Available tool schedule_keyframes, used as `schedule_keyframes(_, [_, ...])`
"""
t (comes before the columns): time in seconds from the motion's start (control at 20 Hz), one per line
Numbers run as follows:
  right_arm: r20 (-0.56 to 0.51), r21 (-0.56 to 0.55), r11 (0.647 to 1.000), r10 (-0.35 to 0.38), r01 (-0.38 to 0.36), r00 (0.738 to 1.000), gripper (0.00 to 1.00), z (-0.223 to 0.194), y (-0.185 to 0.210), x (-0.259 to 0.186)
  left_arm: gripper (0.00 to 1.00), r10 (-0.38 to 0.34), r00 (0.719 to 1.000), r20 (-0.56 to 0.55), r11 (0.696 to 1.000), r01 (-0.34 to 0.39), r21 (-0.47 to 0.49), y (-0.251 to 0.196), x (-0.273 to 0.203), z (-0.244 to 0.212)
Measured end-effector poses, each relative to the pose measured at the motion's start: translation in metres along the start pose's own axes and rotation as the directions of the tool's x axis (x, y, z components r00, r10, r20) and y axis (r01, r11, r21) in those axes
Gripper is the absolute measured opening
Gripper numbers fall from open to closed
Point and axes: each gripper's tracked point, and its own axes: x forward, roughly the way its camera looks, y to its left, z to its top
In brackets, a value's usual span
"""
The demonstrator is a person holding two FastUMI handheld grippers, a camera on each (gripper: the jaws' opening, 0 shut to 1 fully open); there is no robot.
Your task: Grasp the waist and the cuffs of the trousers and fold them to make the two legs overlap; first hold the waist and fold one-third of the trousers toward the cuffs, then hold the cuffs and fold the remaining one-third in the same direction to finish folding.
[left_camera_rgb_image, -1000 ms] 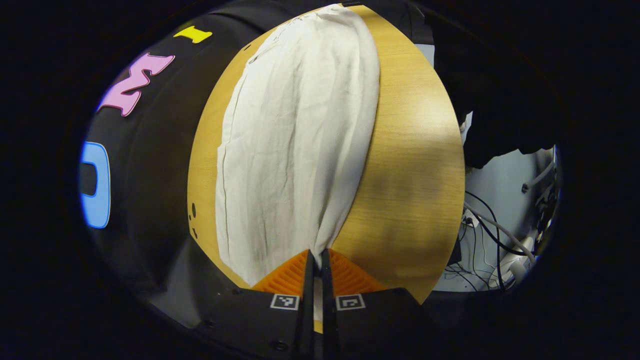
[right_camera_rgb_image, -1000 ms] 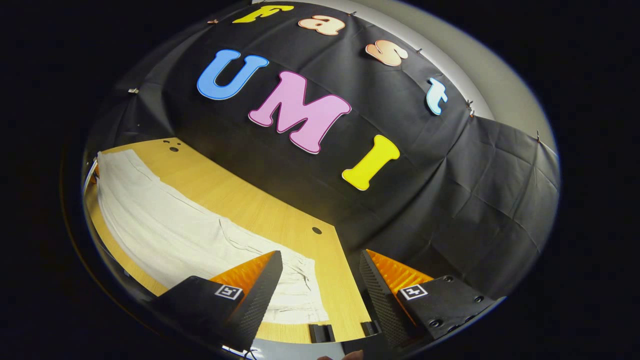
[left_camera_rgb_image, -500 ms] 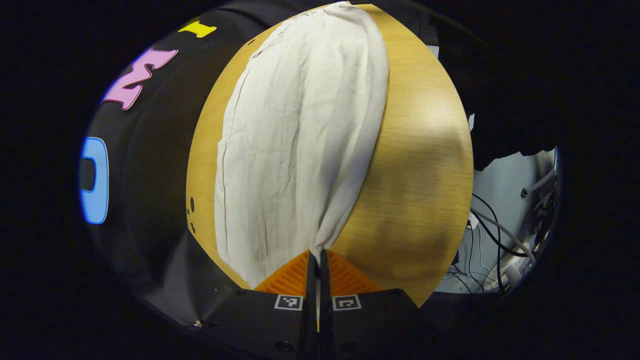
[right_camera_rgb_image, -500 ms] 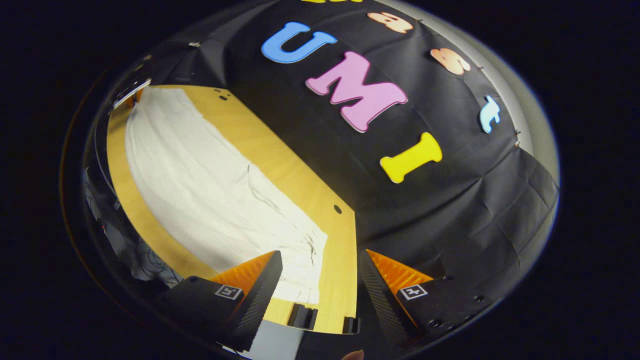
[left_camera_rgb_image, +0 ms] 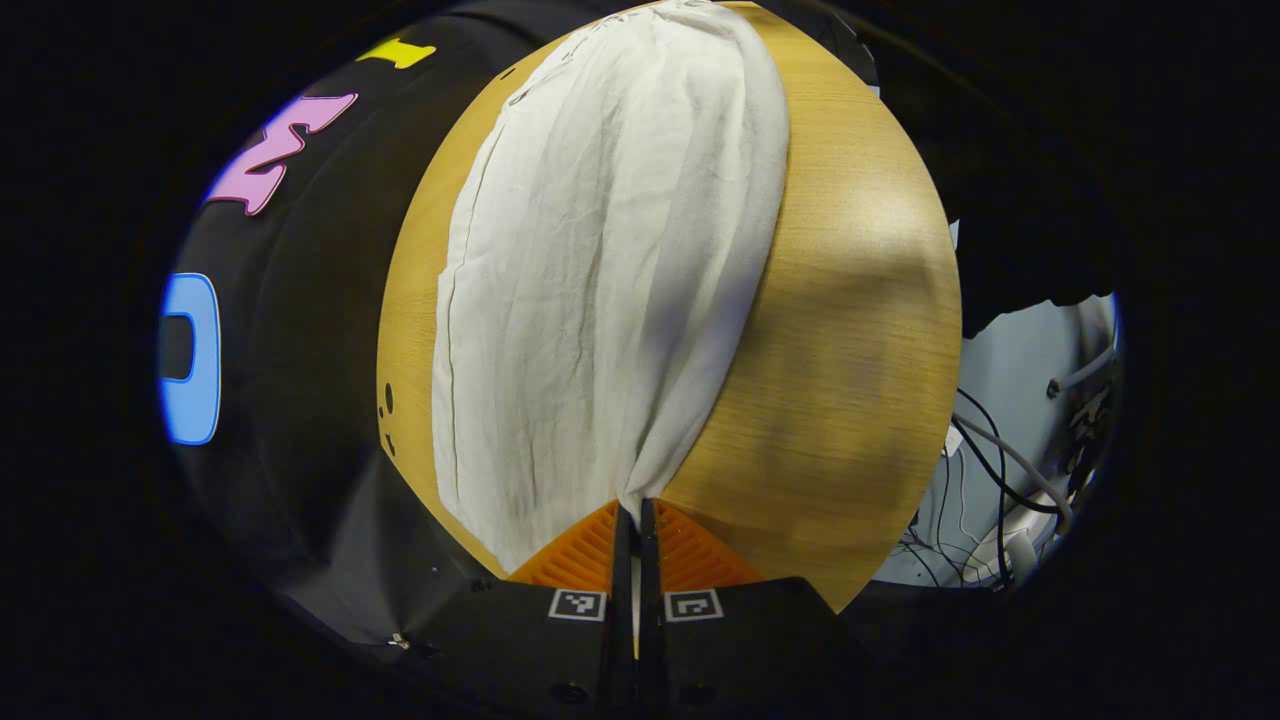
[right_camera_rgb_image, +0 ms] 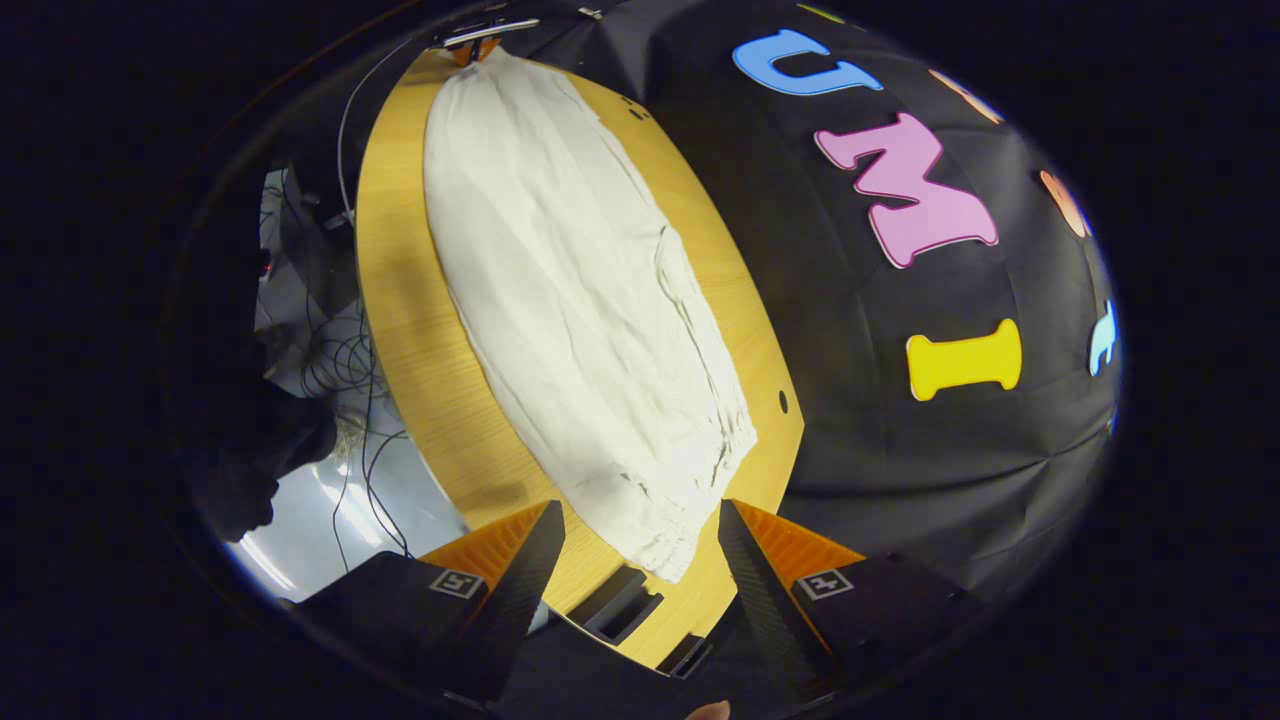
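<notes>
A: Where are the trousers (left_camera_rgb_image: 600,270)?

B: Laid out flat on the wooden surface (left_camera_rgb_image: 850,380), pale and creased. In the left gripper view their long axis runs straight away from the camera, from the near end at the fingers up to the far edge of the surface.

A: And the left gripper (left_camera_rgb_image: 632,512)?

B: Its fingers are pressed together on the near end of the cloth, which gathers into a pinched point between them and fans out wide beyond.

A: The right gripper (right_camera_rgb_image: 640,525)?

B: Its fingers stand well apart, with the near end of the trousers (right_camera_rgb_image: 590,330) lying between and just beyond them. Whether they touch the cloth, I cannot tell. That end looks bunched and gathered.

A: Which way does the garment point from that side?

B: Lengthwise away again, slanting up and to the left across the surface (right_camera_rgb_image: 420,400), narrowing toward the far end. The left gripper (right_camera_rgb_image: 478,38) shows there, small, at that far end.

A: Anything else nearby?

B: Loose cables (left_camera_rgb_image: 990,480) on the pale floor (left_camera_rgb_image: 1010,350) beside the surface, and the black cloth wall (right_camera_rgb_image: 900,450) along its other long side.
</notes>
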Motion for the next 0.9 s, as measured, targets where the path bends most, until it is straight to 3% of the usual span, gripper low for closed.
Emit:
schedule_keyframes(0.25, [-0.027,-0.131,0.987,0.091,-0.093,0.996,0.97,-0.022,0.013,0.028,0.07,-0.001,1.0,-0.025,1.0,0.001,-0.005,-0.001,0.001,-0.001])
schedule_keyframes(0.4, [0.001,-0.239,0.966,0.096,-0.093,0.995,0.93,-0.016,0.004,0.043,0.07,-0.004,0.999,-0.04,1.0,0.004,-0.011,-0.001,0.002,0.001])
schedule_keyframes(0.6, [0.02,-0.269,0.955,0.131,-0.121,0.991,0.92,-0.012,-0.005,0.066,0.07,-0.007,0.999,-0.052,1.0,0.007,-0.01,-0.002,0.002,0.002])
schedule_keyframes(0.7, [0.006,-0.272,0.951,0.151,-0.144,0.988,0.81,-0.013,-0.007,0.077,0.07,-0.007,0.999,-0.051,1.0,0.006,-0.016,-0.002,0.004,0.002])
schedule_keyframes(0.8, [-0.051,-0.236,0.944,0.225,-0.231,0.973,0.56,-0.02,0.008,0.082,0.07,-0.005,0.999,-0.05,1.0,0.004,-0.02,-0.002,0.003,0.003])
schedule_keyframes(0.85, [-0.085,-0.205,0.945,0.244,-0.256,0.966,0.25,-0.024,0.011,0.084,0.07,-0.001,0.999,-0.05,1.0,0.0,-0.023,-0.002,0.003,0.002])
schedule_keyframes(0.9, [-0.107,-0.185,0.947,0.246,-0.262,0.963,0.12,-0.024,0.007,0.085,0.07,0.007,0.999,-0.047,1.0,-0.008,-0.027,-0.002,0.003,0.003])
